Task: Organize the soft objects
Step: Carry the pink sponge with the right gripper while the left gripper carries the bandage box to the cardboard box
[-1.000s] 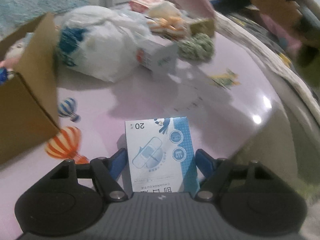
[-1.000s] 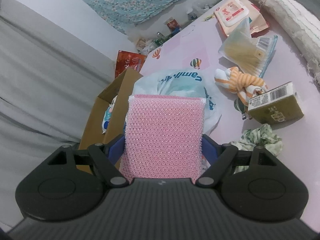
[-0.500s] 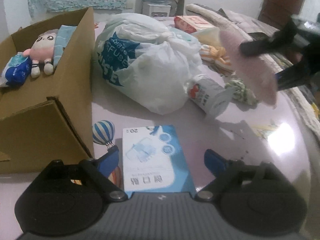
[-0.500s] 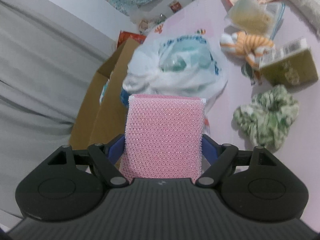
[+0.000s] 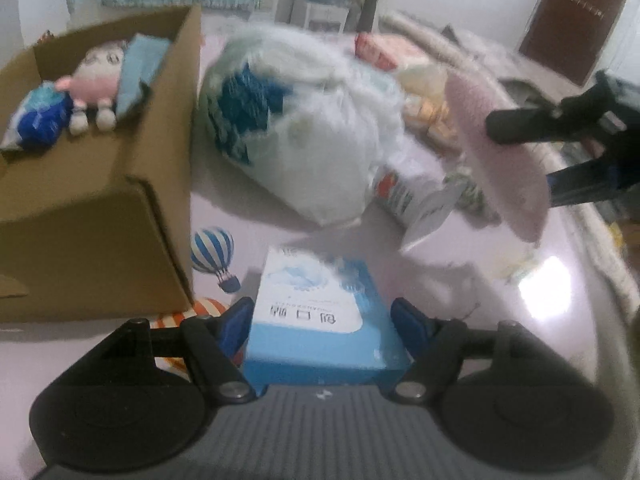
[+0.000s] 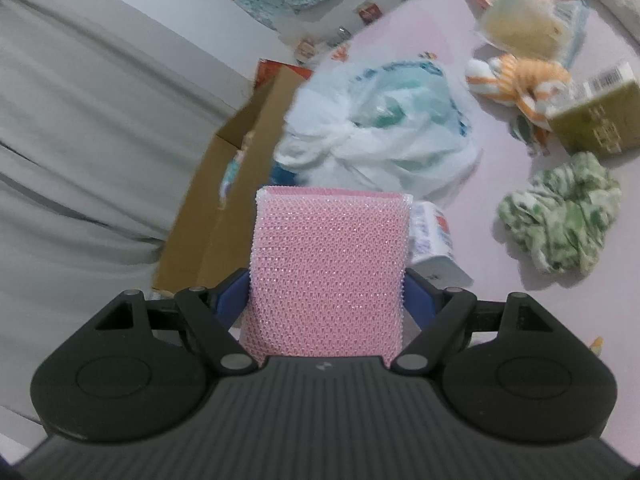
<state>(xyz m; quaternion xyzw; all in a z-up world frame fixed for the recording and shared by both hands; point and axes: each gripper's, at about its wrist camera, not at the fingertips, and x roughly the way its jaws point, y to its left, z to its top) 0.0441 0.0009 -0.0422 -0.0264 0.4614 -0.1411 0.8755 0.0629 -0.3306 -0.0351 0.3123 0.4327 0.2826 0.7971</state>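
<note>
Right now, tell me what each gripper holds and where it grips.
The right gripper clamps the pink mesh sponge by its long side edges. The left gripper brackets the blue bandage box; contact is unclear.
</note>
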